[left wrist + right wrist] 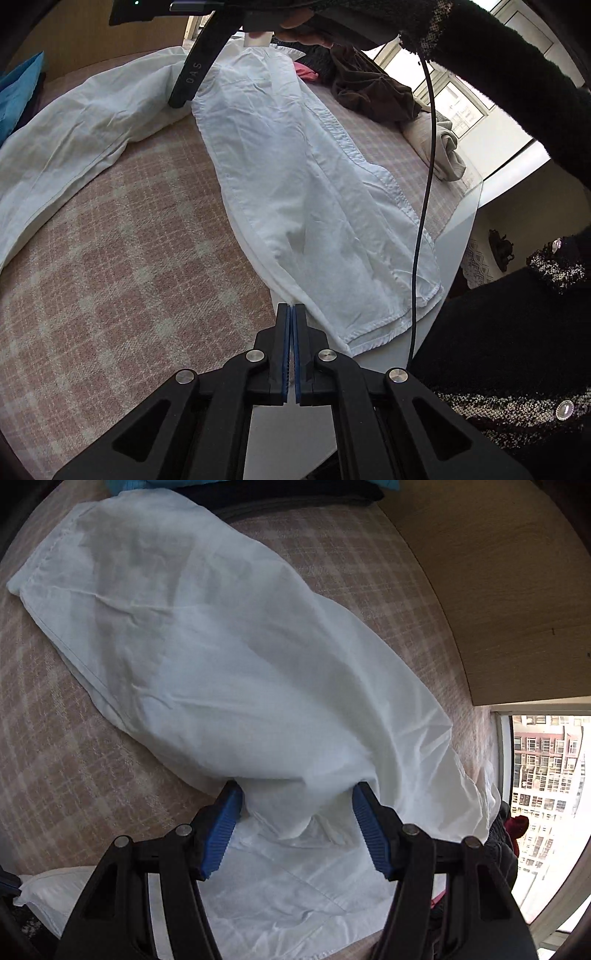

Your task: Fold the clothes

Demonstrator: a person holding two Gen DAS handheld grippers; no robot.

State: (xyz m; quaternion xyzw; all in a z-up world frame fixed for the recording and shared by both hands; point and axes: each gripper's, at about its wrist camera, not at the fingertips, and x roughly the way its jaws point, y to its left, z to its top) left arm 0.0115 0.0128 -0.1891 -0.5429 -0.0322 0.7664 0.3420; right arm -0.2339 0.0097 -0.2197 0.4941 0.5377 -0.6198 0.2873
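A white shirt (295, 177) lies lengthwise on the pink checked bedcover (129, 258), with one sleeve (74, 140) spread out to the left. My left gripper (293, 307) is shut, and its tips pinch the shirt's side edge near the hem. At the far end, one black finger (192, 74) of the right gripper comes down at the shoulder. In the right wrist view my right gripper (295, 797) stands open, its blue pads (221, 827) on either side of a bunch of white shirt (221, 657) fabric at the base of the sleeve.
A brown garment (373, 92), a pink item (306, 72) and a beige cloth (443, 147) are piled at the far right of the bed. Something blue (18, 96) lies at the left. A black cable (424, 184) hangs over the shirt. A wooden headboard (498, 590) and a window (546, 775) border the bed.
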